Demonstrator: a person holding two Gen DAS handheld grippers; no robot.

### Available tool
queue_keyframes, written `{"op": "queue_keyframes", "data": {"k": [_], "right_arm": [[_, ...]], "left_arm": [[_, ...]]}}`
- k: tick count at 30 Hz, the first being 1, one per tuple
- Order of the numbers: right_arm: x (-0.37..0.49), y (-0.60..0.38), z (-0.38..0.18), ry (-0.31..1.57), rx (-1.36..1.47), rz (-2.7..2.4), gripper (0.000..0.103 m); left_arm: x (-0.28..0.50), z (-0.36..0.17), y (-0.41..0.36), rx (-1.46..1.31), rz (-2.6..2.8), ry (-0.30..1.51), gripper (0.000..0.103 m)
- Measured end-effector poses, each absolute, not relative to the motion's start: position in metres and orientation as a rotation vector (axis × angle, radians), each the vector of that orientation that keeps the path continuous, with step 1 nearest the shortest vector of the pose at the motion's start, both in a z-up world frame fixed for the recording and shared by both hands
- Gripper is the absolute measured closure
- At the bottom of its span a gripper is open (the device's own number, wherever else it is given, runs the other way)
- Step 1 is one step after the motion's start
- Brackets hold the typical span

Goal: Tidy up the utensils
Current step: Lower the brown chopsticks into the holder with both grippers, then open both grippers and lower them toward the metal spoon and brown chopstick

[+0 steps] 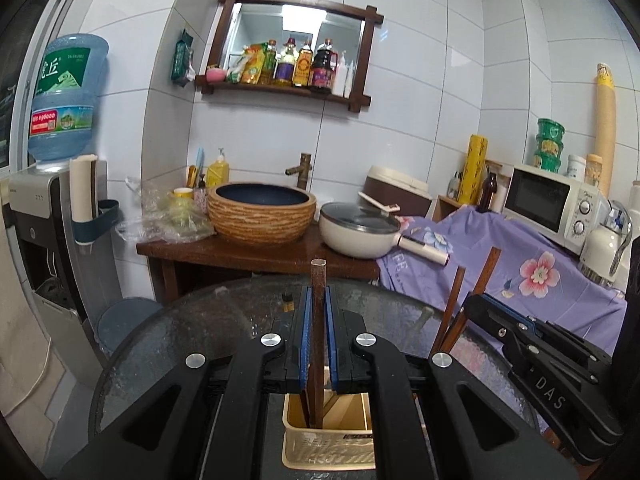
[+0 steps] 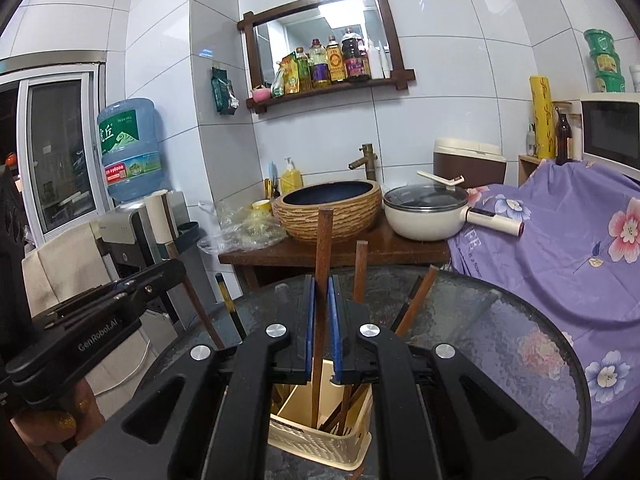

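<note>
A cream plastic utensil basket (image 1: 326,446) stands on the round glass table (image 1: 160,344); it also shows in the right wrist view (image 2: 320,436). My left gripper (image 1: 319,292) is shut on a brown chopstick (image 1: 318,280) that stands upright with its lower end inside the basket. My right gripper (image 2: 321,282) is shut on another brown chopstick (image 2: 323,240), its lower end also in the basket. Several more chopsticks (image 2: 360,272) lean in the basket. The right gripper shows at the right of the left view (image 1: 476,300), beside two leaning chopsticks (image 1: 456,300).
Behind the table is a wooden counter (image 1: 240,250) with a woven basin (image 1: 262,212), a cream lidded pan (image 1: 360,232) and plastic bags (image 1: 168,220). A purple floral cloth (image 1: 540,276) covers furniture on the right, with a microwave (image 1: 552,204). A water dispenser (image 1: 60,128) stands left.
</note>
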State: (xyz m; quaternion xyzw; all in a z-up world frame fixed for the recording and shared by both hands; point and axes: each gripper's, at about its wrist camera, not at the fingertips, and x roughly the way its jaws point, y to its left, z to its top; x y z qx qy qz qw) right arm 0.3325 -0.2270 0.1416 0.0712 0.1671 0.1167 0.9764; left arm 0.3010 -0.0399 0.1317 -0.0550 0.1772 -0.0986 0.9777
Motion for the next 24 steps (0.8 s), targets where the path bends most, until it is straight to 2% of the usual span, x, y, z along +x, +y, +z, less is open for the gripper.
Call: {"op": "queue_keyframes", "data": {"k": [8,16,18,19,20,21,24], "right_arm": [[0.338,-0.225,0.123,0.375,0.133,0.227,0.096],[0.337,-0.229,0.116,0.38,0.123,0.229,0.095],[0.331,-0.231,0.116,0.356,0.112,0.218,0.088],[0.328,-0.232,0.117,0.348,0.112,0.22,0.074],[0.323,-0.233,0.117,0.336,0.117,0.225,0.056],[0.318,-0.234,0.117,0.323,0.121,0.226,0.052],[0.304,-0.238,0.116,0.32,0.112,0.22,0.052]], "left_arm": [[0.309,0.106,-0.043,-0.099,-0.205,0.418,0.096],[0.306,0.106,-0.042,-0.084,-0.201,0.418,0.094],[0.307,0.106,-0.041,-0.088,-0.209,0.432,0.076],[0.305,0.106,-0.04,-0.086,-0.204,0.428,0.059],[0.302,0.106,-0.039,-0.08,-0.198,0.419,0.05],[0.299,0.106,-0.038,-0.075,-0.195,0.41,0.049],[0.287,0.106,-0.036,-0.044,-0.196,0.404,0.043]]}}
